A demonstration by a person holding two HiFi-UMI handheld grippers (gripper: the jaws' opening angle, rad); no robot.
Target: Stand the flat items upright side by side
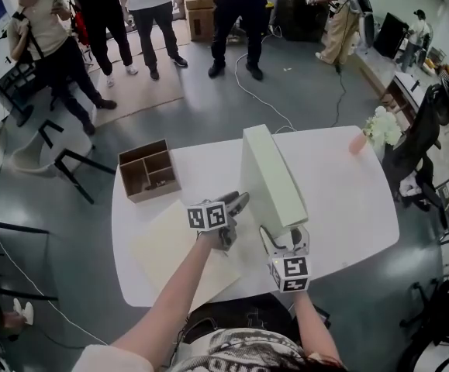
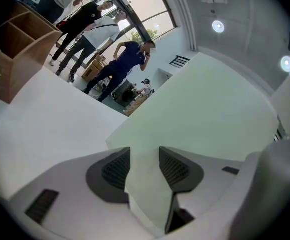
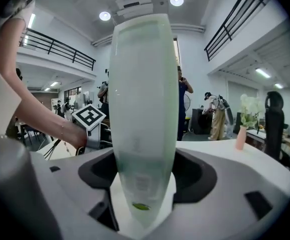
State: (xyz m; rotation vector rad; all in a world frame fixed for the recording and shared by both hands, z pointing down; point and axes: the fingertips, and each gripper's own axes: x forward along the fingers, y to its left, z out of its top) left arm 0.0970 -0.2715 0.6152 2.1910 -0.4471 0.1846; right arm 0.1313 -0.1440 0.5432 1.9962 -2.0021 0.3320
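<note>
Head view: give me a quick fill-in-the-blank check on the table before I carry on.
1. The green box stands ___ on the white table.
2. In the head view, the wooden organizer sits to the box's ___.
3. The cream sheet lies ___ on the table.
4. Between the jaws of the right hand-held gripper stands the green ___.
Missing words: upright, left, flat, box.

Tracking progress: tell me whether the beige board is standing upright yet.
No, the beige board lies flat on the white table.
</note>
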